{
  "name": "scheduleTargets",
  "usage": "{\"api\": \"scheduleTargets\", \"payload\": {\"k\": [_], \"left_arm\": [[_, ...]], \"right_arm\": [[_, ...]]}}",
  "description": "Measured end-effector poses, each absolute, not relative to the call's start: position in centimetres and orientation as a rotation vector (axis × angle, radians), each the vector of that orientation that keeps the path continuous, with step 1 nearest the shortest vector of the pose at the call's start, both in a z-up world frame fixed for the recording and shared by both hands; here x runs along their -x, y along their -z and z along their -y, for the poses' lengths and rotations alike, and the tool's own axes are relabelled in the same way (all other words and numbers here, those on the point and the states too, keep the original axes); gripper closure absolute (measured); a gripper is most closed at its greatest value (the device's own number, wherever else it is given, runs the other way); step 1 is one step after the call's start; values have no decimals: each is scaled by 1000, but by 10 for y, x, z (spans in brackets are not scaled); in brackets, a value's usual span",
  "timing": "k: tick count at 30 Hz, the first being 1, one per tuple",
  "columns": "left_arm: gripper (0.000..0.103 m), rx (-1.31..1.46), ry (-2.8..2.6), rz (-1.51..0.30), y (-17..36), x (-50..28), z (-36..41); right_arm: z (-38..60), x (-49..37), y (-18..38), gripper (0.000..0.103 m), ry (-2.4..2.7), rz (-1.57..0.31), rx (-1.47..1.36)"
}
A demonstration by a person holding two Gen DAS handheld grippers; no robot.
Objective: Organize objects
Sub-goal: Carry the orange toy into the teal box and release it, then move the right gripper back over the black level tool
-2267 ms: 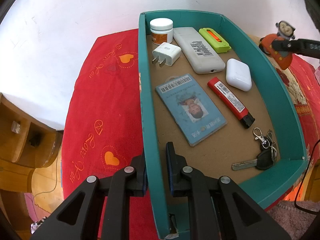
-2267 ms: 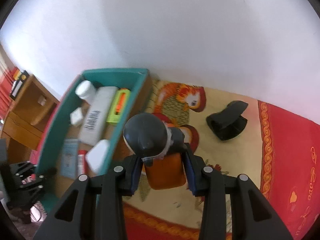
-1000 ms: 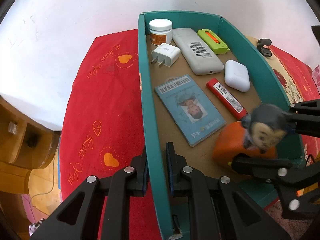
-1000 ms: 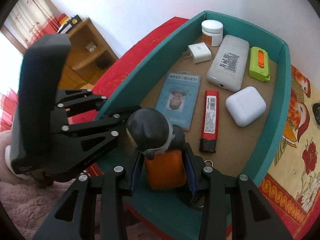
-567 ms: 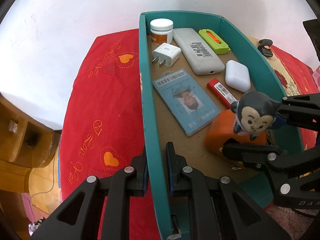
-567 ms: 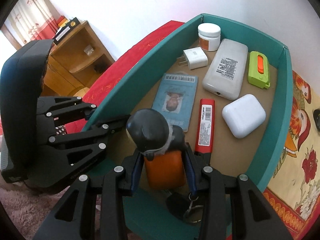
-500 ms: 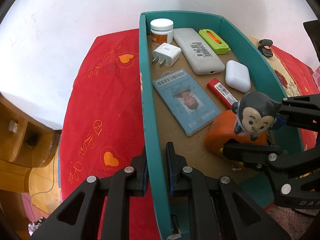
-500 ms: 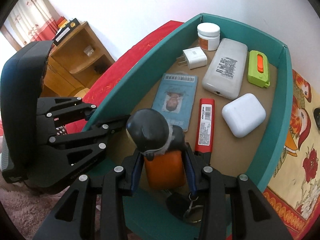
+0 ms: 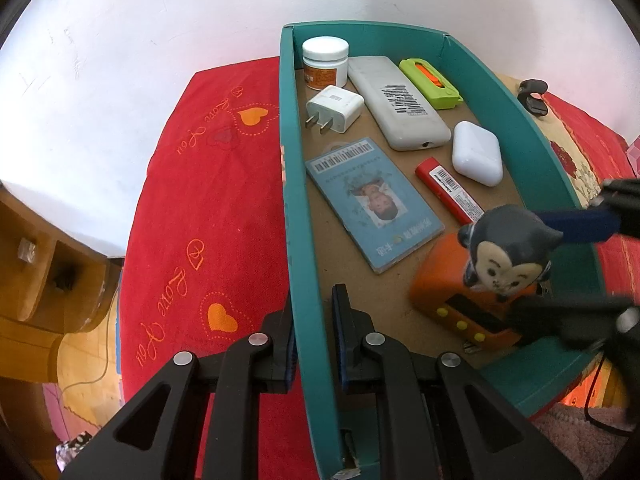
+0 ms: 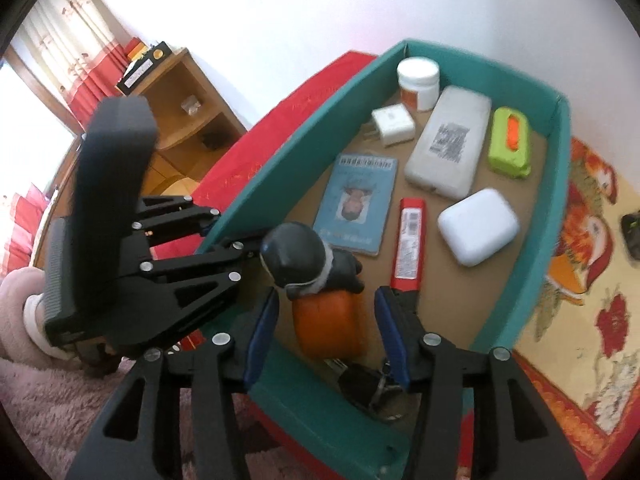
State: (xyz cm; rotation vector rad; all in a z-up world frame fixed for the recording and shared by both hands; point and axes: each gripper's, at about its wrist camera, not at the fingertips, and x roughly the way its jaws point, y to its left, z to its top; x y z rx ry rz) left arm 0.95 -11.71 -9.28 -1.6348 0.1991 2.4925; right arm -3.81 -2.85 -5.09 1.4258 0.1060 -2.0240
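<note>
Red heart-print cloth [image 9: 208,216] | white wall [image 9: 140,40] | left gripper [image 9: 313,332] pinching teal tray [image 9: 298,240] | right gripper [image 10: 326,340] opening around monkey toy [image 10: 320,300]

My keys [image 10: 372,384] lie half hidden behind the toy [image 10: 324,304] and my right tool's [image 10: 326,332] fingers; from the left wrist only a sliver shows under the toy. The toy also covers the lighter's [image 9: 448,192] near end. My right tool is blurred and cut off at the left view's right edge. The print on the card [image 9: 372,204] and the remote's [image 9: 400,104] label is too small to read. The clip [image 10: 632,232] is cut by the frame edge.
</note>
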Motion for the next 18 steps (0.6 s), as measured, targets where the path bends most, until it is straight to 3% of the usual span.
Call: {"api": "scheduleTargets", "payload": {"k": [9, 18], "left_arm": [[88, 1638, -2492, -194, 93, -9, 119], [89, 1642, -2492, -194, 94, -8, 119]], "right_arm": [[-31, 53, 13, 52, 2166, 0, -1407], [-90, 69, 25, 52, 2314, 31, -1530]]}}
